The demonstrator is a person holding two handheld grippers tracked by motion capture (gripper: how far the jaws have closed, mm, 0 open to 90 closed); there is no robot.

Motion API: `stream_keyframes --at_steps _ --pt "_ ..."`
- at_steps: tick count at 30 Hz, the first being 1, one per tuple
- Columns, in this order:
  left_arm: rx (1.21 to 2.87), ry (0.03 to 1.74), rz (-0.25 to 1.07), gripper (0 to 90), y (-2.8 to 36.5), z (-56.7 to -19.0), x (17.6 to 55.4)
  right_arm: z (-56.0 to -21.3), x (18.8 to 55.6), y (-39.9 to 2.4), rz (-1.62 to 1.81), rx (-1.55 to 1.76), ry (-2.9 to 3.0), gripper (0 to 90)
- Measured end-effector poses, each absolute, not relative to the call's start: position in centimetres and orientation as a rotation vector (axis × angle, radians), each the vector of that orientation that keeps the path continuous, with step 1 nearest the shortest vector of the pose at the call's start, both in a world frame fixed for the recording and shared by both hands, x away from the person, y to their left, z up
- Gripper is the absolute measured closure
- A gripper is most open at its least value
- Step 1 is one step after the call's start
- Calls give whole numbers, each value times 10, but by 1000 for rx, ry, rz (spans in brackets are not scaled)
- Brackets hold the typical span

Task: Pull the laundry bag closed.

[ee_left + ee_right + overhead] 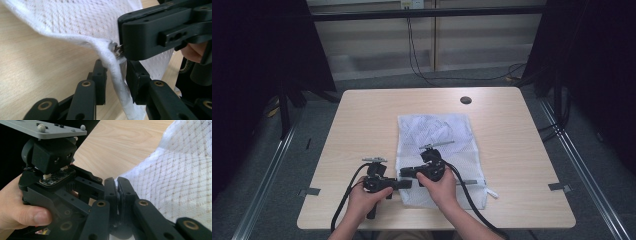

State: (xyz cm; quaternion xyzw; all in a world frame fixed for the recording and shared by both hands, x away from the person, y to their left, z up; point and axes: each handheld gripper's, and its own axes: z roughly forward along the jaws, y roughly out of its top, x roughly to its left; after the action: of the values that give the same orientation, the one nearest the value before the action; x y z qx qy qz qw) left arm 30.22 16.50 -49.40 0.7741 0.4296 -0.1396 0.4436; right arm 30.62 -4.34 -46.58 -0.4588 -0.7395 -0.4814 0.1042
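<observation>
From the high view, a white mesh bag (437, 150) lies flat mid-table (362, 130), both grippers meeting at its near left corner. In the left gripper view, the left gripper (117, 82) straddles the bag's thick seam (117, 82) without pinching yet, while the right gripper (155, 32) pinches the zipper pull (117, 48). In the right gripper view, its jaws are clamped tight at the bag's edge (140, 175); the bag looks light, limp and snag-prone, so the seam seems the safest hold.

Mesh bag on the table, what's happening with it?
A person works a white mesh bag on the table with two handheld grippers. The right gripper is shut on the bag's edge by the zipper pull. The left gripper has the bag's hem between its jaws, not yet pinched.
</observation>
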Motion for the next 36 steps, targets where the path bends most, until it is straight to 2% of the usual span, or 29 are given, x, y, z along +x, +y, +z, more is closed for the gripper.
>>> stream_keyframes --at_steps 3,10,36 --pt "1920 1062 -357 775 165 -494 302 -466 305 -42 -1418 -1349 -2180 864" --pt "1912 1077 -372 872 166 -492 302 -465 305 -43 -1422 -1348 -2175 864" --pt "1897 1134 -423 884 166 -490 302 -469 304 -55 -1396 -1342 -2174 868"
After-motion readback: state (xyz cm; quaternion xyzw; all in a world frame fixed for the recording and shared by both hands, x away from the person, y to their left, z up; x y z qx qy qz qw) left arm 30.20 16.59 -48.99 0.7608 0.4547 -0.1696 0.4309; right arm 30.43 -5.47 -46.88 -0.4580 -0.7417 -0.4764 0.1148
